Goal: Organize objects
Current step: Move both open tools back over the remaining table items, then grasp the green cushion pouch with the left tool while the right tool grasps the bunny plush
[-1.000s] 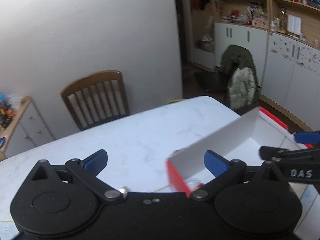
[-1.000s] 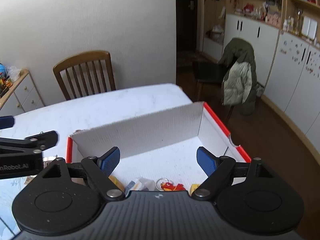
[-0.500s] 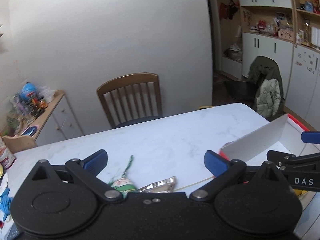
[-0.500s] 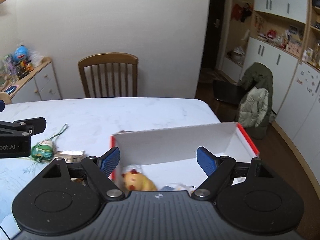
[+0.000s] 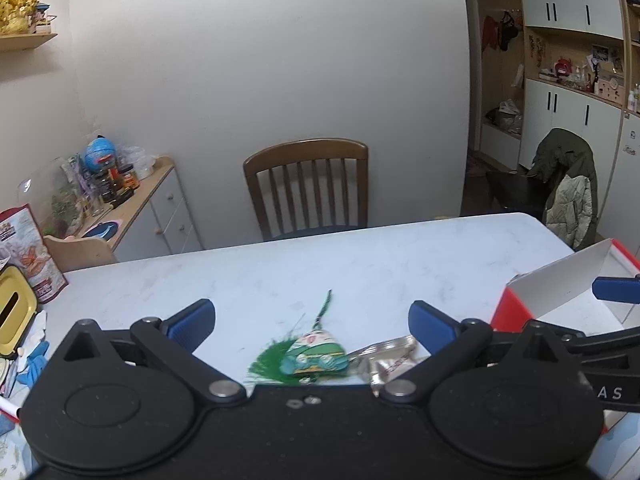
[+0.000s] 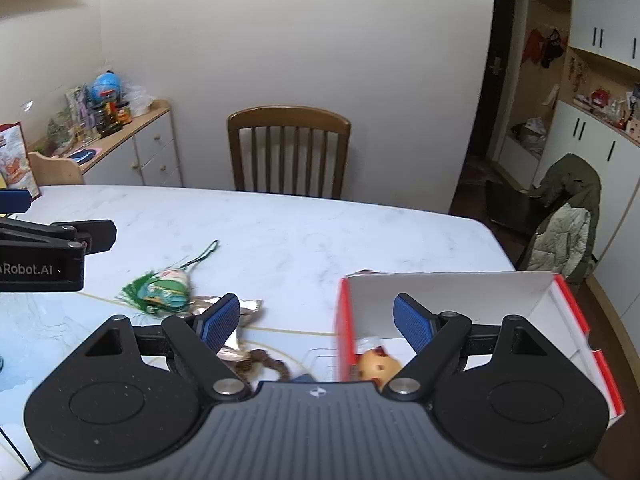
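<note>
On the white marble table (image 5: 400, 256), at about 12 o'clock from my left gripper (image 5: 310, 322), lies a green tasselled charm (image 5: 314, 354), with its cord running away toward the wooden chair (image 5: 306, 186). My left gripper's blue-padded fingers (image 5: 190, 320) are spread wide with nothing between them; the charm sits in the gap but below, on the tabletop. Just beside the charm, at its 3 o'clock, lies a silver foil packet (image 5: 390, 362), touching or nearly touching it. At 2 o'clock in the left view stands the red-and-white cardboard box (image 5: 560, 284). My right gripper (image 6: 316, 322) is also spread wide and empty, hanging over the left wall of the box (image 6: 344, 320). Inside the box, near that wall, a yellow-orange toy (image 6: 378, 366) shows, partly hidden by the gripper body. In the right view the charm (image 6: 164, 288) is at 10 o'clock, the foil packet (image 6: 244, 308) lies partly behind my left-hand finger pad, and a brown, fuzzy item (image 6: 262, 364) lies at 11 o'clock close to the gripper body; I cannot tell what it is. Outside the table, a green jacket (image 6: 568, 216) hangs on a dark chair at 2 o'clock.
</note>
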`<state>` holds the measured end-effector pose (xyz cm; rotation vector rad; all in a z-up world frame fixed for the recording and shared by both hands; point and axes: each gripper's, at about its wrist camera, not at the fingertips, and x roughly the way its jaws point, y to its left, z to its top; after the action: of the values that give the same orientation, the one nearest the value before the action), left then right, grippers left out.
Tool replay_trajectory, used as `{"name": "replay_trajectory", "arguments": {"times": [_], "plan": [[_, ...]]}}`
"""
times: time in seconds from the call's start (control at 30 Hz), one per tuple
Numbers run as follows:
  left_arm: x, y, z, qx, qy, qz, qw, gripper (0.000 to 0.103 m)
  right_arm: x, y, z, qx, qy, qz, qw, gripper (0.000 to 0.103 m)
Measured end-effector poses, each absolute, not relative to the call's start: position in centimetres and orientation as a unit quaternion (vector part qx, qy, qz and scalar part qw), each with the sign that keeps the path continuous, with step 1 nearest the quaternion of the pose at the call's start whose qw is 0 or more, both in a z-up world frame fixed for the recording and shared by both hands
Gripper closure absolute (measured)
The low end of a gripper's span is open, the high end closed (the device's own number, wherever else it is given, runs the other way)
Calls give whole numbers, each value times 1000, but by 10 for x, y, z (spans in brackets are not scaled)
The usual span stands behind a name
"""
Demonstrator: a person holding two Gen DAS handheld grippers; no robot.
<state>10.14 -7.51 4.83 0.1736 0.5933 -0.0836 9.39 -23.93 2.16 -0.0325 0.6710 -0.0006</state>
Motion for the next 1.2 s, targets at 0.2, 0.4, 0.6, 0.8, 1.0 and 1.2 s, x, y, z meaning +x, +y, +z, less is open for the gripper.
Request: {"name": "replay_trajectory", "arguments": {"times": [0.2,0.4,0.6,0.8,1.0,1.2], "plan": [[100,-52,39,76,302,-33,950,0,95,-214,10,-21,343,18,939,19],[106,-29,28,59,315,-26,947,0,99,-192,-5,-34,361,42,931,19],[117,-22,8,78,321,-24,944,0,98,-174,-20,-44,373,52,925,19],[135,-20,-19,91,329,-41,939,1,92,-160,-42,-74,366,30,927,19],[149,-26,-41,117,312,-73,940,1,89,-151,-69,-85,370,15,925,19],[171,-27,-66,138,312,-98,935,1,92,-147,-88,-78,365,-23,927,19]]}}
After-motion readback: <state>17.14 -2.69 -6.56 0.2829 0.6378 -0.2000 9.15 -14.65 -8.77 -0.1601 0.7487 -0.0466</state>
